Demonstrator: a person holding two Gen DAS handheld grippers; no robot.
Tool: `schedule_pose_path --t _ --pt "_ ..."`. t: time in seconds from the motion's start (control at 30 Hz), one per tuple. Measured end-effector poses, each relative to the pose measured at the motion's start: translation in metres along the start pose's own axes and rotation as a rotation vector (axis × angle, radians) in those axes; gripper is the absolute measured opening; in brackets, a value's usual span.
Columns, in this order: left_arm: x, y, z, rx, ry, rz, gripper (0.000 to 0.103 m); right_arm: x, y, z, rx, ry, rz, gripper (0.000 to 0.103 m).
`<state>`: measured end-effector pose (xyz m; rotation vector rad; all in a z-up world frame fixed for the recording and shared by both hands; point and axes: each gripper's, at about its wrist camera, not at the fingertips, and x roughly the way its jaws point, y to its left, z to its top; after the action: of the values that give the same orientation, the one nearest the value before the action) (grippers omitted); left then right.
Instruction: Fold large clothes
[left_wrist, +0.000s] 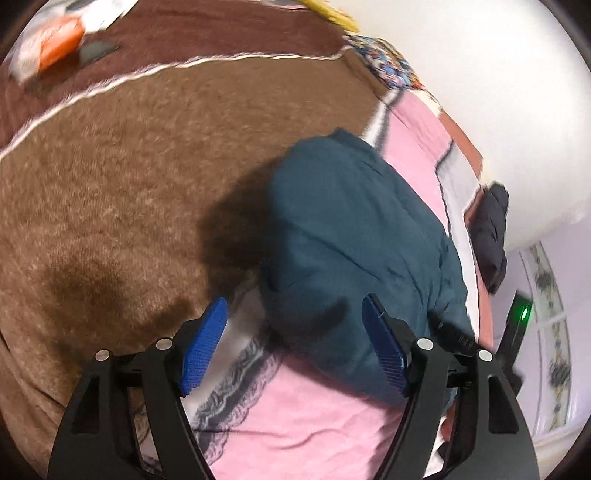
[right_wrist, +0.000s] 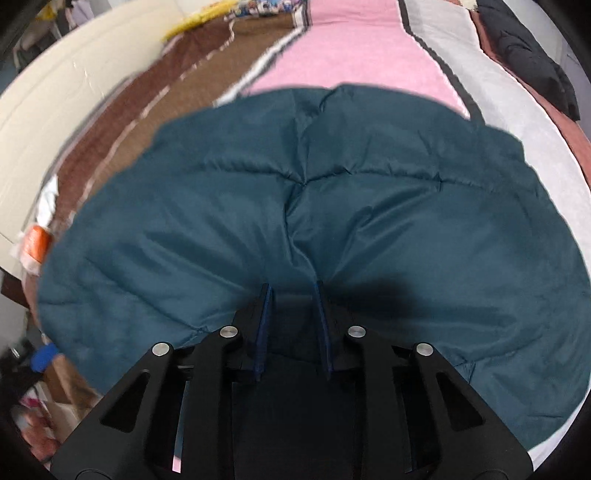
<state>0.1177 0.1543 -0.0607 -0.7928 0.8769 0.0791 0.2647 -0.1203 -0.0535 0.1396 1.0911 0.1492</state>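
A: Left wrist view?
B: Wide bare stretch of brown blanket (left_wrist: 129, 177) toward the bed's left side. Orange packet (left_wrist: 55, 44) at far corner; dark bundle (left_wrist: 491, 236) along right edge by the wall. Left gripper (left_wrist: 295, 332) spread wide, pinching nothing, over pink blanket (left_wrist: 314, 424). Teal padded jacket (left_wrist: 354, 240) lying mid-bed.
A: Right wrist view?
B: Right gripper (right_wrist: 293, 295) narrowed, pinching a fold of the jacket's near hem. Puffy, quilted, creased down the middle.

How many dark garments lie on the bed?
2: the teal padded jacket in the middle on the pink blanket, and a black jacket at the bed's far right edge. Others may be hidden.
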Motion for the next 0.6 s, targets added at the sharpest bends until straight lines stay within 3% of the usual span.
schedule_pose_path --t 0.2,0.27,0.37,0.43,0.6 --pt "0.021 0.001 0.004 -0.128 0.081 -0.125 0.073 0.006 0.005 -0.007 -0.022 -0.013 -0.053 0.021" --pt "0.030 -0.005 -0.001 -0.108 0.095 -0.118 0.073 0.002 0.000 -0.007 0.013 -0.013 -0.027 0.022" --pt "0.046 -0.013 -0.004 -0.064 0.090 -0.051 0.074 -0.014 -0.006 -0.004 0.063 -0.017 0.049 0.022" --pt "0.054 -0.014 -0.003 -0.055 0.074 -0.027 0.074 -0.034 -0.011 0.002 0.082 -0.076 0.086 0.022" --pt "0.070 -0.013 0.000 -0.052 0.057 -0.026 0.074 -0.054 -0.015 0.050 0.096 -0.156 0.047 0.020"
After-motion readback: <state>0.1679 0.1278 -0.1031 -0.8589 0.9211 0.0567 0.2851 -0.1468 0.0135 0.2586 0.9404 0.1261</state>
